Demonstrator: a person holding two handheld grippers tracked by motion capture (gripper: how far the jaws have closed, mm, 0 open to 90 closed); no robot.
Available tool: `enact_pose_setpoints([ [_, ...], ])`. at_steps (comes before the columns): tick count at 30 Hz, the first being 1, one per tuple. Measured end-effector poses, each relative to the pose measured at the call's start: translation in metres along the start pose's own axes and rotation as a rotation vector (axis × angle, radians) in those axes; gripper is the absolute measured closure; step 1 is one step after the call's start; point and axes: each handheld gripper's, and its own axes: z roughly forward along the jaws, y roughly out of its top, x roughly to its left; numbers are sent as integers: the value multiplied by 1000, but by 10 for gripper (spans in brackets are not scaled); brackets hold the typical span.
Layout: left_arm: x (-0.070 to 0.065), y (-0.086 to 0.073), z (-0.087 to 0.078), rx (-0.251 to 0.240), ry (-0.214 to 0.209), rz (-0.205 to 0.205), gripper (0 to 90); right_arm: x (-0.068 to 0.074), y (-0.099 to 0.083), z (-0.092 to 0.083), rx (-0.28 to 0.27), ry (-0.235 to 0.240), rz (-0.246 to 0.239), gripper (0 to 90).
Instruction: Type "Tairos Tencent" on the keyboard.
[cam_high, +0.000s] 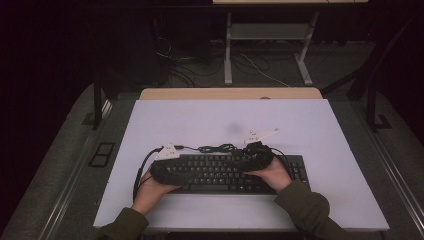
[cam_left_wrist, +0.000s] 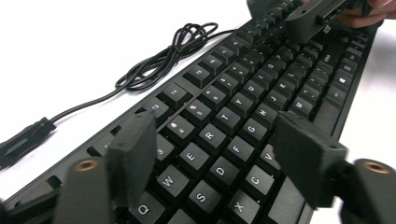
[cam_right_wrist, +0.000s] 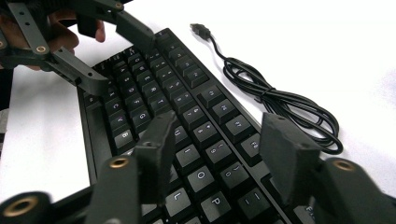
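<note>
Item: black keyboard (cam_high: 227, 172), lying flat across the lower middle of the high view on a white table (cam_high: 300, 120); its coiled cable (cam_high: 217, 148) sits just behind its far edge, USB plug (cam_right_wrist: 200, 28) free at the upper middle of the right gripper view.

Step in hand, as judged: both grippers poised over the key field — the work looks like pressing or positioning on the keys, with nothing gripped yet.

Left gripper (cam_left_wrist: 215, 140): lower half of its own view, jaws standing fairly wide with bare keys between them, holding nothing. It hovers above the letter rows near Q, W, E, R.

Right gripper (cam_right_wrist: 217, 140): jaws likewise parted, nothing between the pads, above the keys near O, P, L.

Pose: both forearms enter from the bottom edge of the high view, hands (cam_high: 155, 190) wrapped round the gripper bodies, grippers angled inward and low toward one another over the keyboard's two halves.

Next move calls for: a short controlled descent — one pad tip onto a single key, or jaws closed on an edge.
</note>
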Motion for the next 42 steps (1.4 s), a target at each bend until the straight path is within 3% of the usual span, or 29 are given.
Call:
enact_pose_setpoints([
  [5,0,-1,0,-2,4,-4,189,1,0,-1,11,6,-8,634],
  [9,1,-1,0,-2,5,-4,168,3,0,0,29,22,-21,790],
  [13,1,-1,0,-3,7,-4,165,6,0,2,46,32,-38,891],
  [42,0,-2,1,1,12,-4,164,9,-6,14,128,5,-69,892],
])
